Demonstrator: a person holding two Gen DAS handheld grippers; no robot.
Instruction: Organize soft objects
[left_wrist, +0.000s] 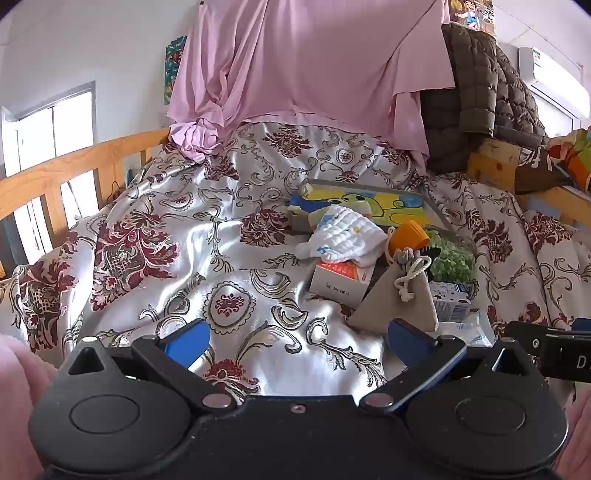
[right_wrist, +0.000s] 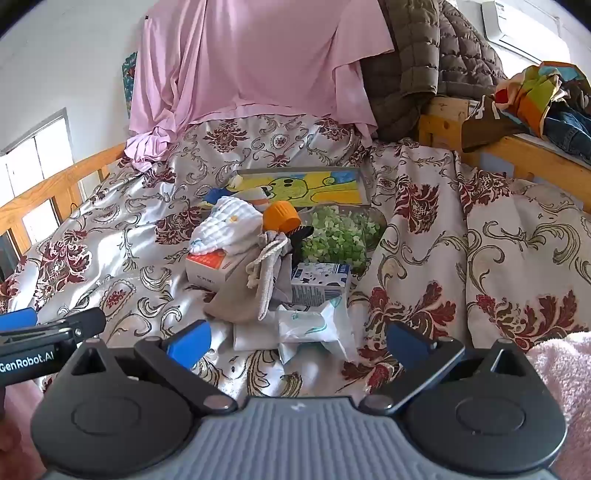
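Partly hidden black tool (right_wrist: 300, 236) under pouch (right_wrist: 255, 291)

Left gripper (left_wrist: 297, 341) held with jaws spread wide, blue fingertips (left_wrist: 188, 341) well apart, nothing between them, tilted downward. Right gripper (right_wrist: 297, 341) posed alike, jaws fully apart and empty, also angled down. Held side by side, each just visible at the edge of the other's view. Pink sleeve (right_wrist: 561, 369) seen behind the right one.
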